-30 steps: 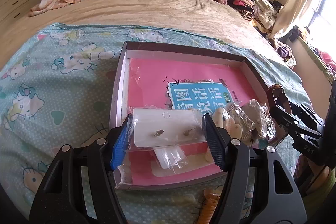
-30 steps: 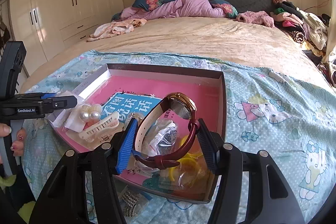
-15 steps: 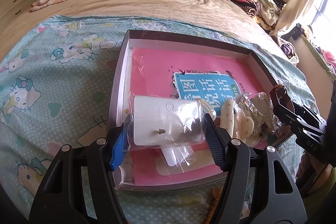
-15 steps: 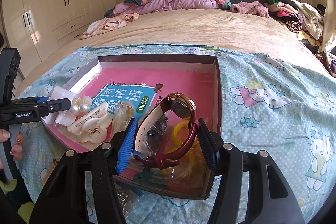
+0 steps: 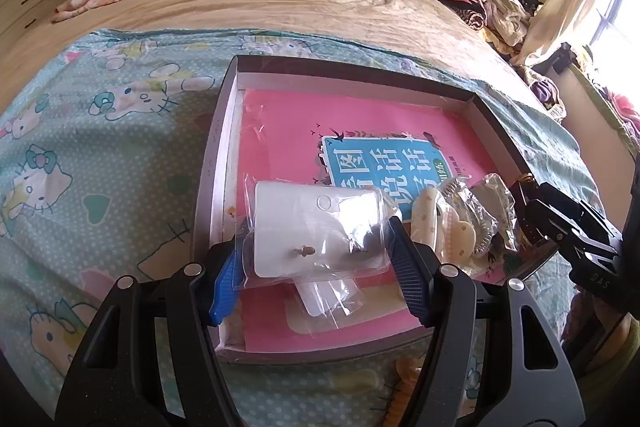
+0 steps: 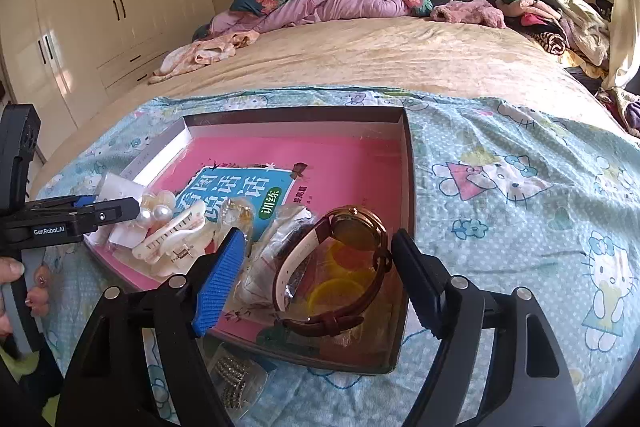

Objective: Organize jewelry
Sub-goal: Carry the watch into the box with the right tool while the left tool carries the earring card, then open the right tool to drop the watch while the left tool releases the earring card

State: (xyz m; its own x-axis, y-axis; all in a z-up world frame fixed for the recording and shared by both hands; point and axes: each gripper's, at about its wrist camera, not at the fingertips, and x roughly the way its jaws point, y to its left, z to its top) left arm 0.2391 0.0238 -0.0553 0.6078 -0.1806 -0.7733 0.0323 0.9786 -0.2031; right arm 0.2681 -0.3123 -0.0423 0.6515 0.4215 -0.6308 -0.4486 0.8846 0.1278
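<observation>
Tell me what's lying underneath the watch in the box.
Under the watch lie yellow rings in a clear plastic bag, resting on the pink book that lines the box. What the strap and the crumpled plastic cover cannot be made out.

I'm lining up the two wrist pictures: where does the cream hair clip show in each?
Left wrist: cream hair clip right of centre, in the tray beside the bagged earring card.
Right wrist: cream hair clip lower left, below two pearls.
Shared landmark: the blue book title.
</observation>
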